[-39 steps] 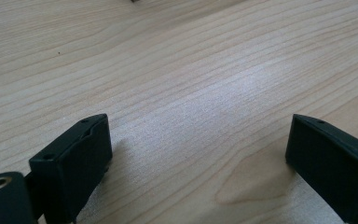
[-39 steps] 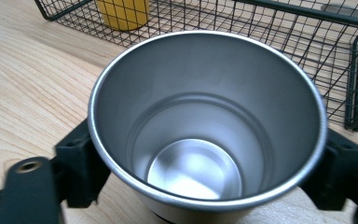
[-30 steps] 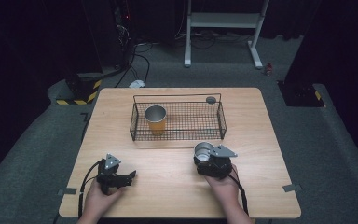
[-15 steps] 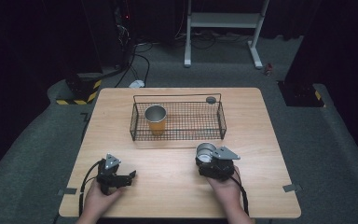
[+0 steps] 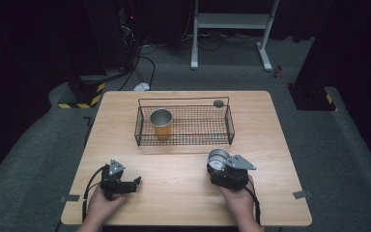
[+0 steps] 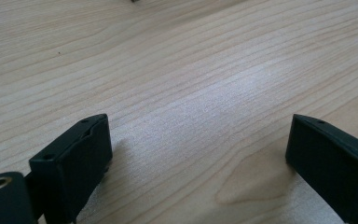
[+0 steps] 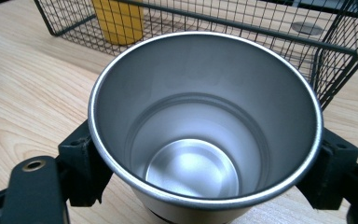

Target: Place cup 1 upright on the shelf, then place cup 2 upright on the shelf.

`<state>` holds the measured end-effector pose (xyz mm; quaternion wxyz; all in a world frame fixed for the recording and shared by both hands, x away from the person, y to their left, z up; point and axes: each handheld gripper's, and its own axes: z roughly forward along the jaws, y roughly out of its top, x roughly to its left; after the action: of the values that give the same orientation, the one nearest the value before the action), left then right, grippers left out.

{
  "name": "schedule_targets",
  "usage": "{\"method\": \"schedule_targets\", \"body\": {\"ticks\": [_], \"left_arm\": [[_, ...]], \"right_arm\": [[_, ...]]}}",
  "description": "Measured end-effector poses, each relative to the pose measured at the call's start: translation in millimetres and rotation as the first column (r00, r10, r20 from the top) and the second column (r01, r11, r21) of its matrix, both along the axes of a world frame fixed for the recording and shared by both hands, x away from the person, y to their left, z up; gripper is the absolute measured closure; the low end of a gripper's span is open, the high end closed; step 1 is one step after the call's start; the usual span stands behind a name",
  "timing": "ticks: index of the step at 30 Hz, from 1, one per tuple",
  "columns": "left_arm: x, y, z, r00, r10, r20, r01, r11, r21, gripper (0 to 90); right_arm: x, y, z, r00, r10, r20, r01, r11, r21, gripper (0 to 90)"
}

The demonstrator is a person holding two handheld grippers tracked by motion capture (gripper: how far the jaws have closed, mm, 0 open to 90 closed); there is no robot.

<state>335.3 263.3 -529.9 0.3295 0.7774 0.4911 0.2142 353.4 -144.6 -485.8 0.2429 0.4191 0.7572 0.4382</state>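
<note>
While right gripper (image 5: 221,166) still clamps steel cup (image 7: 205,121) | nothing moved | left gripper (image 6: 200,154) jaws apart

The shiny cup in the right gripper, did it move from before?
Yes, a little. The shiny cup in the right gripper slid slightly toward the person, away from the wire basket, which stayed put.

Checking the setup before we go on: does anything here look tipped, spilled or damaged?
Nothing stands out. The silver metal cup sits upright and empty between the right gripper's jaws. The yellow cup with a metal rim stands upright inside the black wire basket. The left gripper is open over bare wood.
</note>
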Motion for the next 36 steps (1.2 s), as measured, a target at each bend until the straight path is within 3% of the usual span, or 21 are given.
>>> {"method": "schedule_targets", "body": {"ticks": [7, 10, 18, 36], "left_arm": [[1.0, -1.3, -0.3, 1.0, 0.007, -0.006, -0.007, 1.0, -0.004, 5.9], [1.4, -1.4, -0.3, 0.9999, 0.007, -0.008, -0.007, 1.0, -0.005, 5.6], [3.8, -2.2, -0.6, 0.9999, 0.007, -0.013, -0.007, 1.0, -0.006, 3.5], [2.4, -1.2, -0.3, 0.9998, 0.016, -0.011, -0.016, 0.9999, 0.004, 3.6]], "right_arm": [[-3.6, -10.0, 12.2, 0.9998, -0.019, 0.007, 0.019, 1.0, -0.006, 18.3], [-2.0, -14.0, 18.7, 0.9991, -0.042, 0.007, 0.042, 0.999, 0.02, 18.4], [2.5, -13.1, 35.1, 0.9969, -0.069, 0.038, 0.067, 0.997, 0.036, 18.4], [17.5, -4.9, 59.6, 0.9949, -0.056, 0.084, 0.051, 0.997, 0.058, 18.4]]}}
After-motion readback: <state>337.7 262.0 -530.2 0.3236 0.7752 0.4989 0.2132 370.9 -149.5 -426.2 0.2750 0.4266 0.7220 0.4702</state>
